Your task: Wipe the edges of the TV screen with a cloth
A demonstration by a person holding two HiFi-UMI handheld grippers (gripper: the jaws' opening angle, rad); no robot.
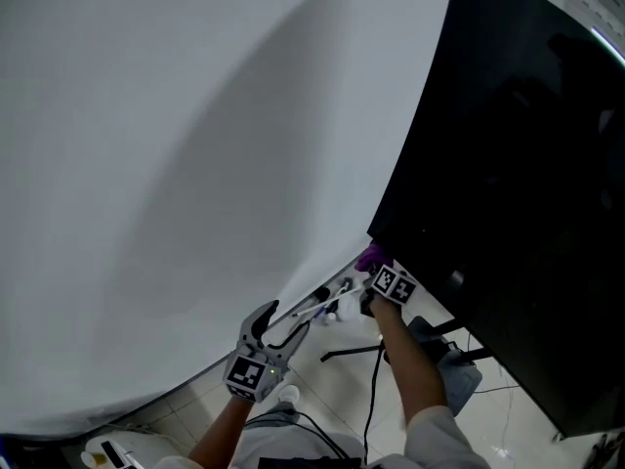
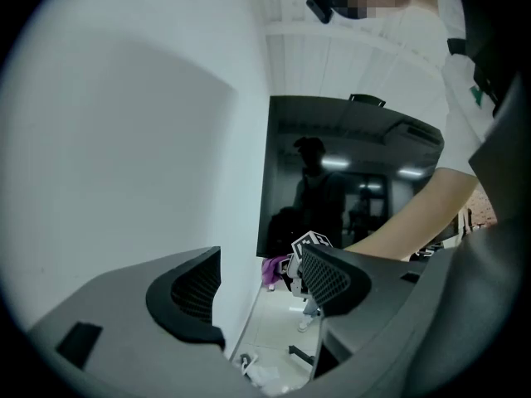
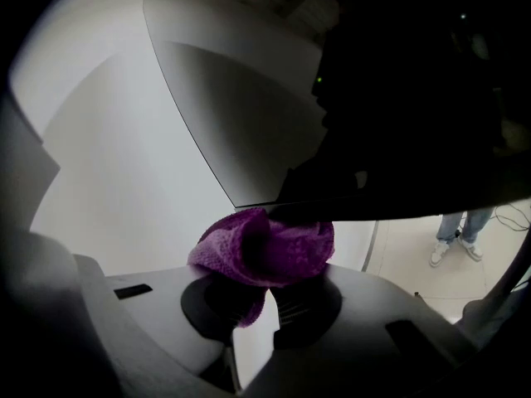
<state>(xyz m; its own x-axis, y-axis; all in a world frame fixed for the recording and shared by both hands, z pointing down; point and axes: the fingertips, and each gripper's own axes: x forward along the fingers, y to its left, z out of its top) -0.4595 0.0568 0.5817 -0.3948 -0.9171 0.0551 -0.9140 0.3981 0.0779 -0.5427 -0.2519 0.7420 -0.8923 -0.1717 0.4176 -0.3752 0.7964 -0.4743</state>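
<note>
Head view: right gripper [image 1: 372,268] is raised, clamping a bunched purple cloth [image 3: 264,251] at the bottom corner of the black TV screen [image 1: 518,164]; left gripper [image 1: 285,321] sits lower, jaws apart.

Left gripper [image 1: 281,322]: held low in the head view, near 6 o'clock, and pointed toward 1 o'clock.
Left jaws: spread well apart in the left gripper view [image 2: 261,284]; nothing is gripped between them.
Left forearm [image 1: 217,440]: bare, entering from the bottom edge at about 7 o'clock.
Right gripper [image 1: 374,265]: held at about 2 o'clock from the left gripper, near it but apart, and pointed toward 11 o'clock.
Right jaws: closed on a bunched purple cloth [image 3: 265,251], which is pinched between the pads [image 3: 286,305].
Right forearm [image 1: 410,360]: bare, extended from a pale sleeve [image 1: 441,436] at 5 o'clock.
</note>
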